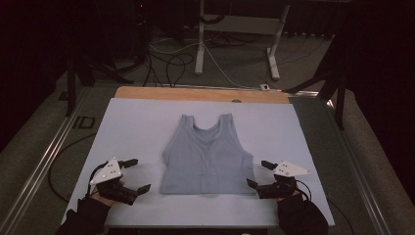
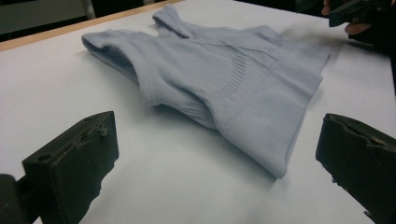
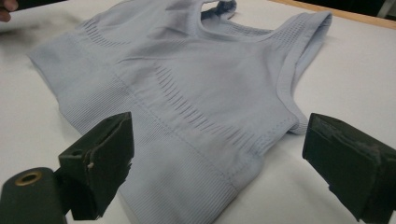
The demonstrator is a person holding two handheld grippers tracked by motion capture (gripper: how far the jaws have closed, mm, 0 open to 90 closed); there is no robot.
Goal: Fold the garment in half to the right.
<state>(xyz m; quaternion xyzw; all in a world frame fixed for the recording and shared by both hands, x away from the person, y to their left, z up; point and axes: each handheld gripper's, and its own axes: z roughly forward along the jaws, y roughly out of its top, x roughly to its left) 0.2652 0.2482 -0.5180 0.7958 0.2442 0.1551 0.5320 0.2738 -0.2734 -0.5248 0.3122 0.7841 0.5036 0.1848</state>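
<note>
Left gripper (image 1: 135,175): the two black jaws stand wide apart with nothing between them, pointing toward the lower left corner of the garment and just short of it. In the left gripper view the jaws frame that hem corner from a little way off, without touching the cloth. Right gripper (image 1: 258,174): the jaws are likewise spread wide and hold nothing; they sit just beside the garment's lower right corner, and in the right gripper view the ribbed hem band lies between and beyond the jaws, with no pad pressing on it. Each gripper is carried by a dark-sleeved hand that enters at the bench's near edge. The pale grey-blue ribbed knit sleeveless top (image 1: 207,156) lies flat on the white sheet (image 1: 137,122) that covers the bench, centred between its left and right edges, straps toward the far edge, hem toward the near edge. A strip of bare wooden bench top (image 1: 161,93) shows along the far edge.
</note>
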